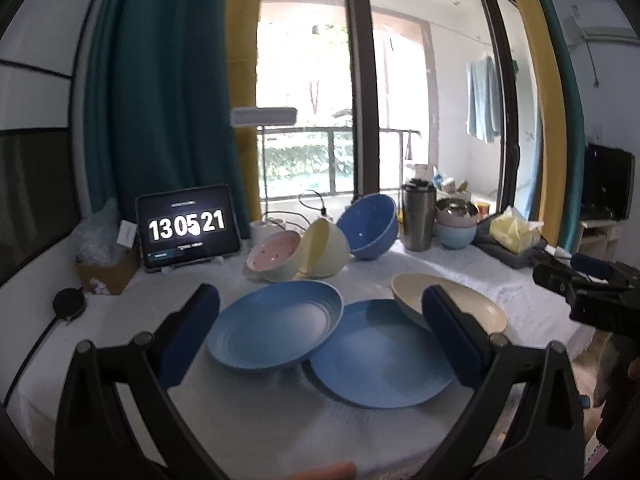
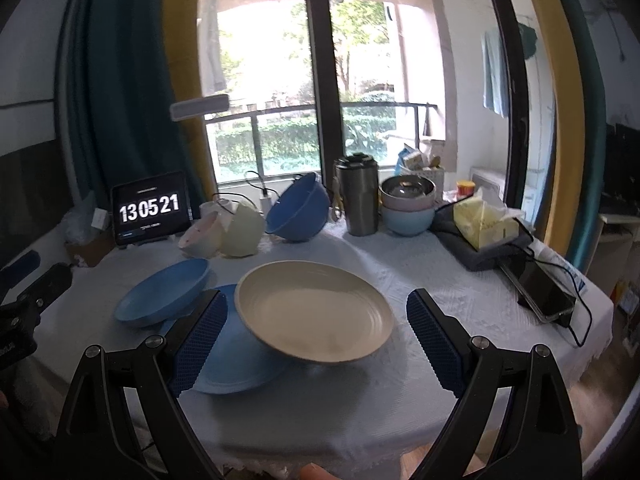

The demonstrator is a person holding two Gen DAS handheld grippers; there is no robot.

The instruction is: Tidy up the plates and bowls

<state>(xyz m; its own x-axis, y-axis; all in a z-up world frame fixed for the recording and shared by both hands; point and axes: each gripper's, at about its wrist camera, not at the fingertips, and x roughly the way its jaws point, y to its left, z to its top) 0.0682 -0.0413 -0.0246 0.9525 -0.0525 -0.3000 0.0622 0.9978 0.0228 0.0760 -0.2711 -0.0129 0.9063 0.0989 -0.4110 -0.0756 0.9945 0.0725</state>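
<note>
Three plates overlap mid-table: a ridged blue plate (image 1: 276, 324) (image 2: 164, 294) and a cream plate (image 1: 452, 304) (image 2: 312, 316) both lean on a flat blue plate (image 1: 380, 356) (image 2: 236, 356). Behind them lie tipped bowls: a pink dotted bowl (image 1: 274, 255) (image 2: 200, 234), a pale yellow bowl (image 1: 324, 254) (image 2: 242, 234) and a dark blue bowl (image 1: 370, 226) (image 2: 298, 210). A steel bowl sits in a stack of upright bowls (image 1: 456, 224) (image 2: 408, 208). My left gripper (image 1: 320, 330) is open above the blue plates. My right gripper (image 2: 312, 340) is open, straddling the cream plate.
A tablet clock (image 1: 188, 226) (image 2: 151, 208) stands at the back left, a steel tumbler (image 1: 418, 218) (image 2: 358, 198) at the back. A tissue pack on a grey tray (image 2: 484, 226) and a phone with cables (image 2: 544, 296) occupy the right side. The white tablecloth (image 1: 280, 412) drops off in front.
</note>
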